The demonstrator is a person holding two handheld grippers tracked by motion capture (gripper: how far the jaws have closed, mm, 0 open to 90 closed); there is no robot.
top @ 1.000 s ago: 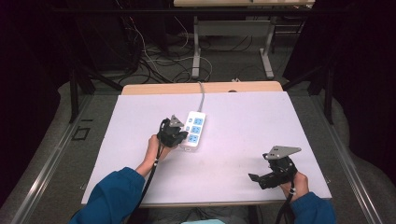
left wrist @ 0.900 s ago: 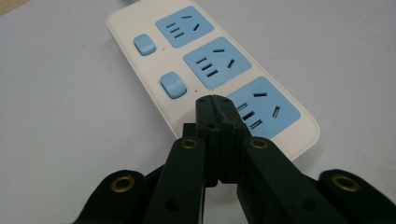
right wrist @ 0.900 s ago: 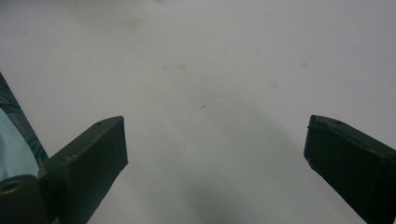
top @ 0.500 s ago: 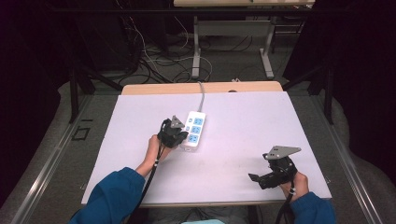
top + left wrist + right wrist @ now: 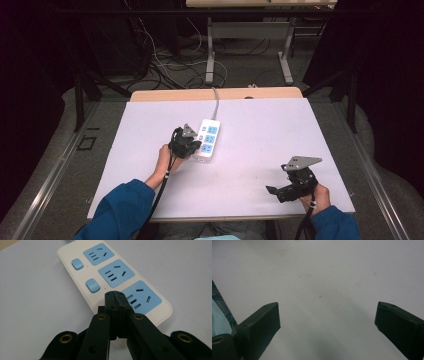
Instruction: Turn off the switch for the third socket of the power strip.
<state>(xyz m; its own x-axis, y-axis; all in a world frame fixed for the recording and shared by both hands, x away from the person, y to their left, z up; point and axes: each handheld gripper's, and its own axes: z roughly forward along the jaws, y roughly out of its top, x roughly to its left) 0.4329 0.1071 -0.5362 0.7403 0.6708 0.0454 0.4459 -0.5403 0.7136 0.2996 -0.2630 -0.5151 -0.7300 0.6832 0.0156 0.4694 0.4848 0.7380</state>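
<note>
A white power strip (image 5: pixel 209 139) with three blue sockets lies on the pale table (image 5: pixel 270 125), left of centre. In the left gripper view the strip (image 5: pixel 72 280) shows two blue switches (image 5: pixel 92 285). My left gripper (image 5: pixel 192 146) is shut with nothing between the jaws. Its tips (image 5: pixel 114 293) are down on the strip's near end, just left of the nearest socket (image 5: pixel 141 297), where they cover the strip's surface. My right gripper (image 5: pixel 274 192) lies near the table's front right, jaws pointing left. It stands wide open (image 5: pixel 327 317) over bare table.
The strip's grey cable (image 5: pixel 216 100) runs over the table's far edge. Beyond that edge are tangled floor cables (image 5: pixel 165 70) and the legs of another desk (image 5: pixel 210 55). A person's blue sleeve (image 5: pixel 120 207) comes in at the bottom left.
</note>
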